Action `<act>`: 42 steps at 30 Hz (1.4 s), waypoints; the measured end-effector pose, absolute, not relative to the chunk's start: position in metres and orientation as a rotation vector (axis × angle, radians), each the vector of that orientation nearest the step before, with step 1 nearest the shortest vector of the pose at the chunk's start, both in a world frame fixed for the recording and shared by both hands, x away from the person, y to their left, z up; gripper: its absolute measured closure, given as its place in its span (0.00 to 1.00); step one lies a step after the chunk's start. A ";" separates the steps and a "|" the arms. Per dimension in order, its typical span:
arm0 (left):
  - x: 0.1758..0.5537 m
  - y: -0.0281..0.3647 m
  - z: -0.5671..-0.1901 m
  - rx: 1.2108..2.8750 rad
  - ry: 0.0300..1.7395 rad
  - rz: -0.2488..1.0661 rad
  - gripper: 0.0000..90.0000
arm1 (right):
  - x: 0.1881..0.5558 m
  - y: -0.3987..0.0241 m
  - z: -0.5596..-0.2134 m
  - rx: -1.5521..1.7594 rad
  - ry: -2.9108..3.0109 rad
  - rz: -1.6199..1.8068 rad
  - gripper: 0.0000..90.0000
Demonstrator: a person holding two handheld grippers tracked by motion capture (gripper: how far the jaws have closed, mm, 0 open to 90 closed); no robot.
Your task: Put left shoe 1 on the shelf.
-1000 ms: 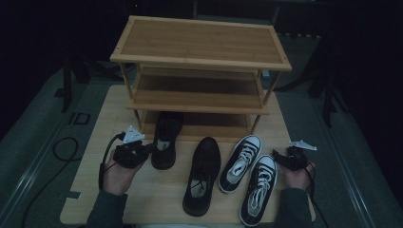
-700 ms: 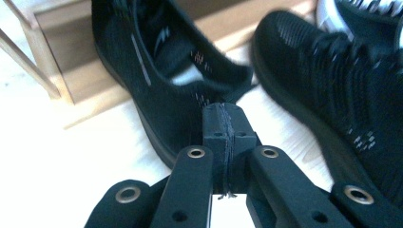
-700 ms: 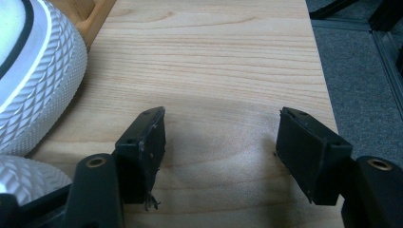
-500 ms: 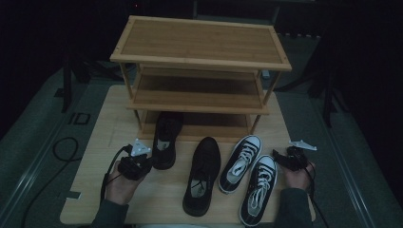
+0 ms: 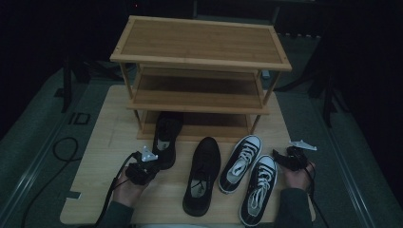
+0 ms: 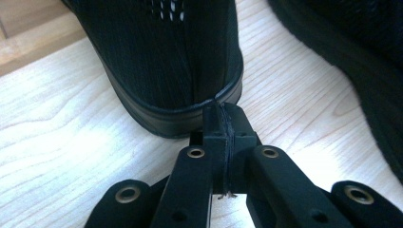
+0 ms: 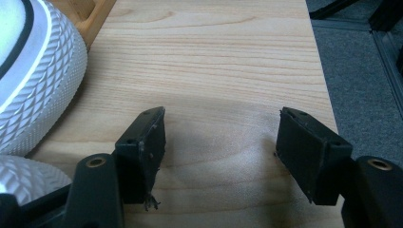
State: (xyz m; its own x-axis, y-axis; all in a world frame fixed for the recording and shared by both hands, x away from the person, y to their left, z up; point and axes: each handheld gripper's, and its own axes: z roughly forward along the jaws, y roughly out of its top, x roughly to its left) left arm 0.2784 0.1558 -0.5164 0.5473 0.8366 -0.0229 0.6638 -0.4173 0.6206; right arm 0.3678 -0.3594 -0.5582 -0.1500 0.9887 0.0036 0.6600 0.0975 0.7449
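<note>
A black shoe lies with its toe under the lowest shelf of the wooden shoe rack. My left gripper is shut, low over the board just behind that shoe's heel. In the left gripper view the closed tips sit against the heel's sole edge, with nothing between the jaws. A second black shoe lies in the middle. To its right lie two black-and-white sneakers. My right gripper rests open beside the right sneaker's toe, jaws wide over bare wood.
The shoes and rack stand on a light wooden board laid on grey floor. The white ribbed toe cap of a sneaker is close on the left in the right gripper view. A black cable loops on the floor to the left.
My left gripper has sunk toward the board and come in behind the black shoe's heel, still shut. The right gripper and the shoes have not moved.
</note>
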 end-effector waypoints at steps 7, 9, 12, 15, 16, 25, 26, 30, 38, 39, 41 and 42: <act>0.280 0.152 -0.527 2.235 1.218 0.369 1.00 | 0.368 -0.359 -0.558 1.610 1.870 0.839 0.37; 0.281 0.150 -0.530 2.251 1.223 0.365 1.00 | 0.368 -0.359 -0.558 1.610 1.869 0.839 0.37; 0.281 0.148 -0.534 2.258 1.238 0.356 1.00 | 0.368 -0.359 -0.558 1.610 1.869 0.840 0.37; 0.281 0.147 -0.537 2.265 1.246 0.346 1.00 | 0.368 -0.359 -0.558 1.610 1.869 0.840 0.37; 0.282 0.147 -0.538 2.267 1.250 0.345 1.00 | 0.368 -0.359 -0.558 1.610 1.870 0.839 0.37; 0.284 0.148 -0.538 2.261 1.275 0.354 1.00 | 0.368 -0.359 -0.558 1.610 1.869 0.839 0.37; 0.284 0.147 -0.538 2.263 1.276 0.362 1.00 | 0.368 -0.359 -0.558 1.610 1.869 0.838 0.37; 0.286 0.148 -0.538 2.262 1.310 0.416 1.00 | 0.368 -0.359 -0.558 1.610 1.869 0.838 0.37; 0.296 0.151 -0.532 2.211 1.334 0.447 1.00 | 0.368 -0.359 -0.558 1.610 1.869 0.838 0.37; 0.298 0.151 -0.531 2.203 1.336 0.451 1.00 | 0.368 -0.359 -0.558 1.610 1.869 0.837 0.37; 0.301 0.151 -0.530 2.199 1.331 0.452 1.00 | 0.368 -0.359 -0.558 1.610 1.869 0.837 0.37; 0.302 0.150 -0.528 2.197 1.321 0.442 1.00 | 0.368 -0.359 -0.558 1.610 1.869 0.838 0.37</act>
State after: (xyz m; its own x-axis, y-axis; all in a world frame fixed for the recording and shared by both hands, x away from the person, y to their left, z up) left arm 0.3018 0.1497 -0.5283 0.4674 0.8840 0.0059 0.7092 -0.3789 0.5945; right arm 0.3678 -0.3593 -0.5582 -0.1496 0.9887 0.0028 0.6602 0.0978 0.7447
